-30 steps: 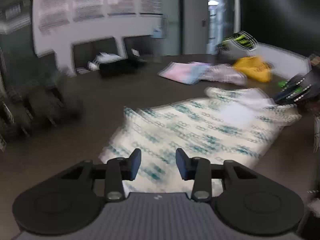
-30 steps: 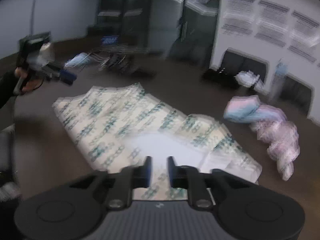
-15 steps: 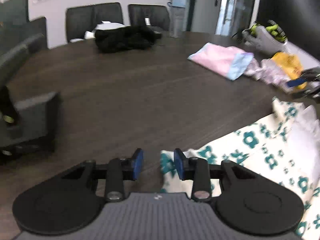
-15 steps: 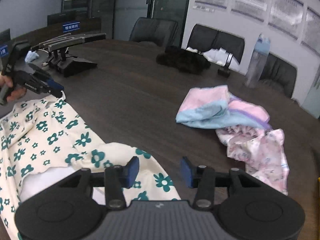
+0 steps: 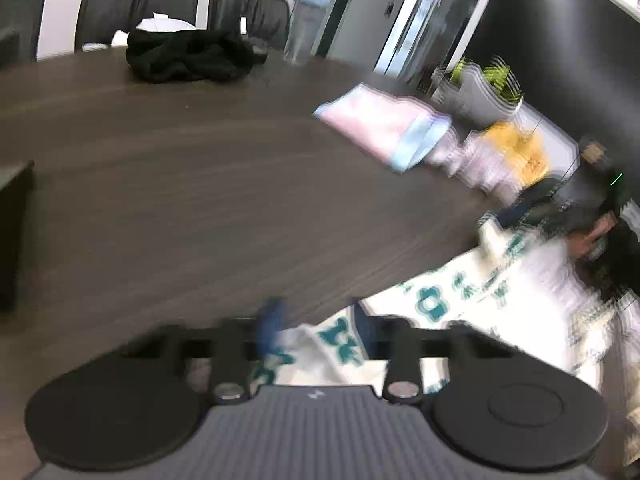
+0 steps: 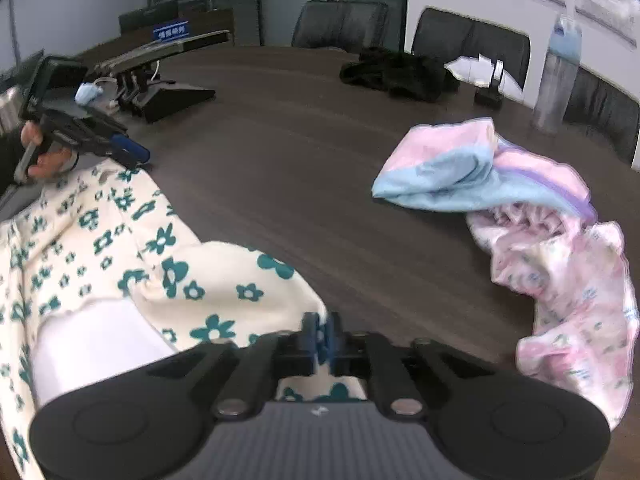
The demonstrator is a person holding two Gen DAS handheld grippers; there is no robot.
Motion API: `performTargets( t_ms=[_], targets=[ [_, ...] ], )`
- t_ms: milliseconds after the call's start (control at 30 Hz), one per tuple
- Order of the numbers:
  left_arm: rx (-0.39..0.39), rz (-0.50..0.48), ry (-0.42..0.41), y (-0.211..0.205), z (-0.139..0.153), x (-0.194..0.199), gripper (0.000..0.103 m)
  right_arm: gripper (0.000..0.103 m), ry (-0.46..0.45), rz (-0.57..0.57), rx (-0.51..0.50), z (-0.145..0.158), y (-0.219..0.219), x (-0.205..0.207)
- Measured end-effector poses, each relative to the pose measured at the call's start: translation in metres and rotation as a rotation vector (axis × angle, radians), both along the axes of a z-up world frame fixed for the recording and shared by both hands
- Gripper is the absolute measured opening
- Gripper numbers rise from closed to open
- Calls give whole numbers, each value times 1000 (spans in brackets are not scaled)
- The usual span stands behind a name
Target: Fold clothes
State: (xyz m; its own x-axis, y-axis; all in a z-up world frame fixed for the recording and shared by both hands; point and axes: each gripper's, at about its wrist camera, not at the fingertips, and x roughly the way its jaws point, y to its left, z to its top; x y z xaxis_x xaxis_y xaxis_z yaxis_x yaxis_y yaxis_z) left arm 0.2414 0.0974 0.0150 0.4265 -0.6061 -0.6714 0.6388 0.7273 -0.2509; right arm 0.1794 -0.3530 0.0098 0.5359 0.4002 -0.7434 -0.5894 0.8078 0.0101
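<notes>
Garment, cream with teal flowers, on dark surface; right gripper clamped on its edge; left gripper spread wide, cloth between fingers.

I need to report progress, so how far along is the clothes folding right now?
Nothing looks folded yet. In hand: the right gripper is shut on a corner of the floral garment, and the left gripper has cloth between open fingers. Left: the pink and blue garment and the pink floral garment lie crumpled.

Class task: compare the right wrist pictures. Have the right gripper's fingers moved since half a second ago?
Yes. The right gripper has closed: its fingers, earlier spread apart, now meet on the edge of the floral garment, while the pink and blue garment stays on the table.
</notes>
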Motion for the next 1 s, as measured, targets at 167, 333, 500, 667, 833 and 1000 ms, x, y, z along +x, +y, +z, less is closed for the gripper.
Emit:
performTargets(
  t_ms=[167, 333, 500, 667, 833, 1000],
  targets=[
    [-11, 4, -109, 1, 15, -28, 3, 1, -82, 10, -35, 15, -2, -24],
    [17, -5, -282, 11, 50, -93, 0, 0, -168, 9, -53, 35, -5, -63],
    [24, 14, -321, 21, 49, -144, 1, 0, -162, 19, -73, 33, -4, -89],
    [65, 119, -226, 20, 40, -127, 54, 56, -137, 11, -51, 30, -3, -91],
    [121, 216, -131, 0, 31, -62, 66, 47, -42, -58, -1, 14, 6, -27],
    [70, 244, 10, -11, 20, -30, 64, 45, 27, -94, 18, -7, 5, 5]
  ],
)
